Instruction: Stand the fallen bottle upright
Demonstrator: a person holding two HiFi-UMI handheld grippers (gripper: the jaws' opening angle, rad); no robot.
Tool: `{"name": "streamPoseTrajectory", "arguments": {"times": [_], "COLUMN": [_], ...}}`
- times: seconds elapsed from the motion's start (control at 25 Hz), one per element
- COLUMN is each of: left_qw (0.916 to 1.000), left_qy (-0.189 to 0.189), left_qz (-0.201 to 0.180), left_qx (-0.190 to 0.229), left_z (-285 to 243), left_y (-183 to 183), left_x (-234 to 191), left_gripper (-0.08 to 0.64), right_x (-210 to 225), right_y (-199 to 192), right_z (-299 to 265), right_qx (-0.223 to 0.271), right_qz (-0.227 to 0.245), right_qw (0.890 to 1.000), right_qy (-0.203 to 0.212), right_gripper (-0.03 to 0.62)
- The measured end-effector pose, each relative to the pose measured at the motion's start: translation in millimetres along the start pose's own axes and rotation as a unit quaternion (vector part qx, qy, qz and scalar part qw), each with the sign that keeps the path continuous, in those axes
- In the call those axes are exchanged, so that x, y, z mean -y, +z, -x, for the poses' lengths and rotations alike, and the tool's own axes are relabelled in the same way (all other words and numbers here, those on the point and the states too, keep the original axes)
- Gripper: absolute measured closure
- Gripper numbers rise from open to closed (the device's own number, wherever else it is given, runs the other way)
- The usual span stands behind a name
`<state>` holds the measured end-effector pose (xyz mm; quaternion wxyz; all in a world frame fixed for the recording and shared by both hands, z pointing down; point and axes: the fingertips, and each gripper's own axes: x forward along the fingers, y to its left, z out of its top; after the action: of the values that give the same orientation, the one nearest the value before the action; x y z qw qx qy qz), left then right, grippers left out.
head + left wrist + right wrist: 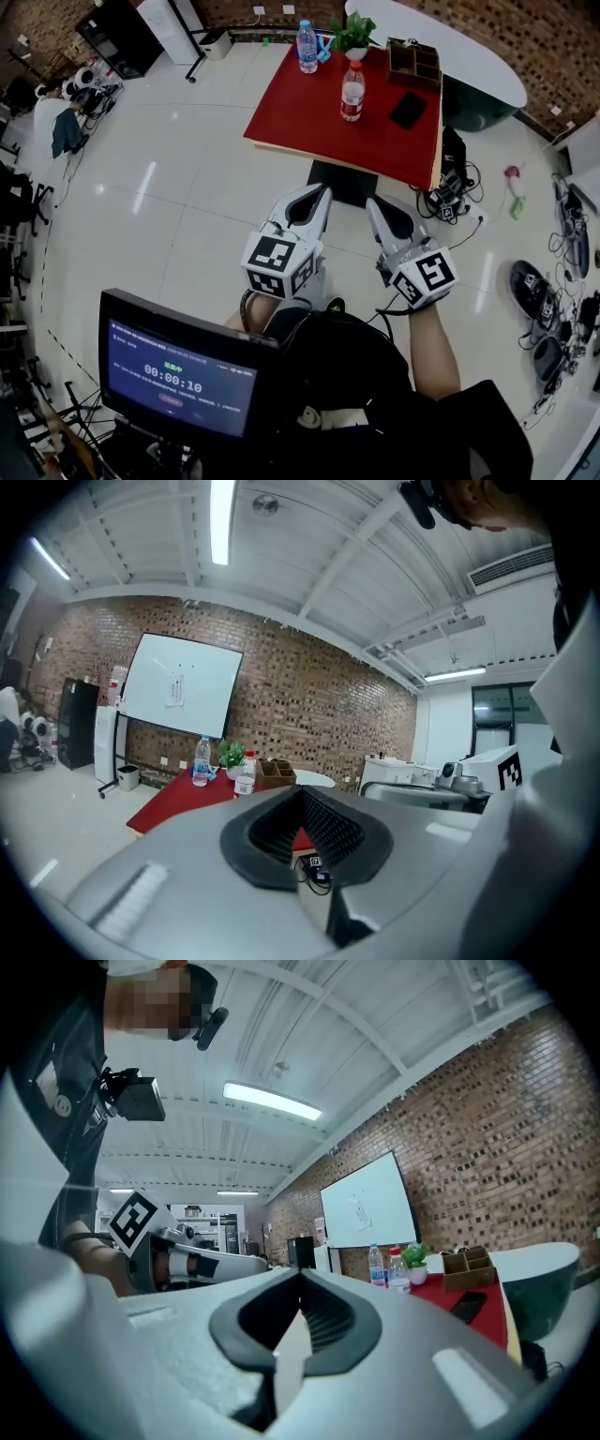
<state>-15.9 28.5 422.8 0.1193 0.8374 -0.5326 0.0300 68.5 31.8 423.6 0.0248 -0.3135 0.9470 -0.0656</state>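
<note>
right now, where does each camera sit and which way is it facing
Head view: on the person's head, looking steeply down at the red table; a forearm, left gripper and right gripper show.
Left gripper view: on the left gripper, looking along its shut jaws toward the table; right gripper shows at right.
Right gripper view: on the right gripper, facing the same way; left gripper shows at left.
Shared: all three see the table with the blue-label bottle and red-label bottle upright.
</note>
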Motion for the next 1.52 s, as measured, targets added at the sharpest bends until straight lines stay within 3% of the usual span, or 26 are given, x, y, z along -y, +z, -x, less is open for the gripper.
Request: {"name": "streamPoseTrajectory", "arguments": {"times": [0.36, 1.0, 1.52], "left_qw": [0.9995, 0.9996, 0.9995], "left_qy": [-0.004, -0.019, -0.031], "left_qz": [-0.029, -0.018, -0.004], "left_qx": [0.015, 0.006, 0.003], "left_z": [28.5, 56.0, 46.6], "left_y": [16.7, 20.9, 16.8], "left_x": [24.4, -14.4, -21.5], "left_gripper": [0.552, 0.552, 0.552], "right_x": [-35.8, -54.4, -52.7], "right_y": [16.8, 13.6, 9.3], "right_z": [18.6, -10.9, -21.1], "right_qx": [0.006, -0.014, -0.028], "right_qz": [-0.005, -0.024, -0.010], "right_qw": [1.000, 0.997, 0.997], "right_qy": [-0.013, -0.070, -0.075], "right_gripper": [0.589, 0.589, 0.589]}}
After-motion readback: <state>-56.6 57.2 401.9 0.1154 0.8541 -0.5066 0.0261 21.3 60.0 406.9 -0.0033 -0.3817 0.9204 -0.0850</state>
